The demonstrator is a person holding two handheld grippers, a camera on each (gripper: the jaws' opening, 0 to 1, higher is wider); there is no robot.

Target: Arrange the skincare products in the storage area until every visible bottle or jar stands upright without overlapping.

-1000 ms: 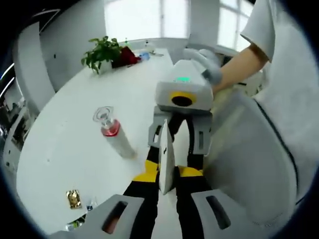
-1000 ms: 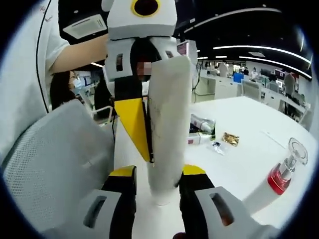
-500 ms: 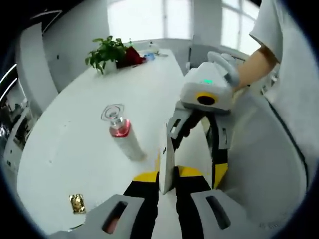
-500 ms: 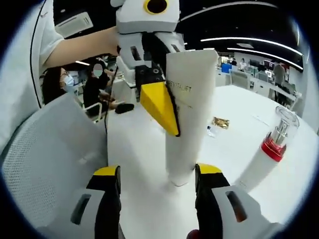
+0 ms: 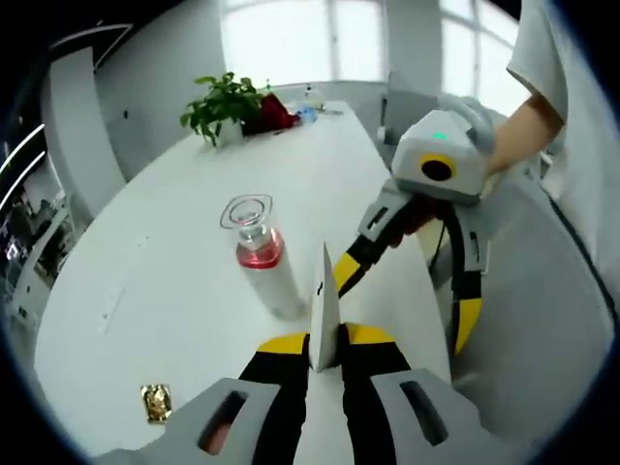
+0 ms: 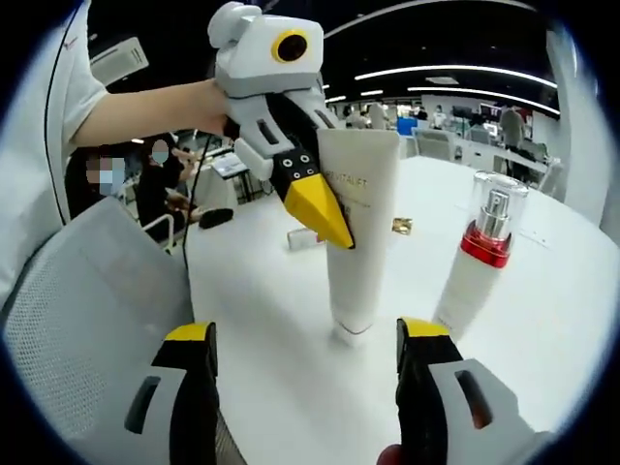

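Left gripper [image 5: 325, 339] has its jaws pinched tight on the flat crimped end of a white tube [image 5: 324, 308], which shows edge-on between the yellow tips. In the right gripper view that same tube [image 6: 358, 232] stands cap-down on the desk [image 6: 271, 320], upright, with the left gripper [image 6: 320, 208] clamped on its upper part from the side.

Right gripper [image 6: 305, 358] is wide open with nothing in it, jaws spread either side of the tube's base and well clear of it. From the left gripper view you can see it [image 5: 436, 281] hanging in the air just beyond the tube, a hand [image 5: 494, 145] on its back end.

Just beside the tube is a white bottle [image 6: 481, 257] with a red collar and clear cap, standing upright and not touching it. It's also in the left gripper view [image 5: 262, 262].

Further out: a small gold packet [image 5: 155, 402] near the desk's edge, a potted plant [image 5: 228, 102] at the far end, and a grey mesh chair [image 6: 77, 320] pushed up to the desk.
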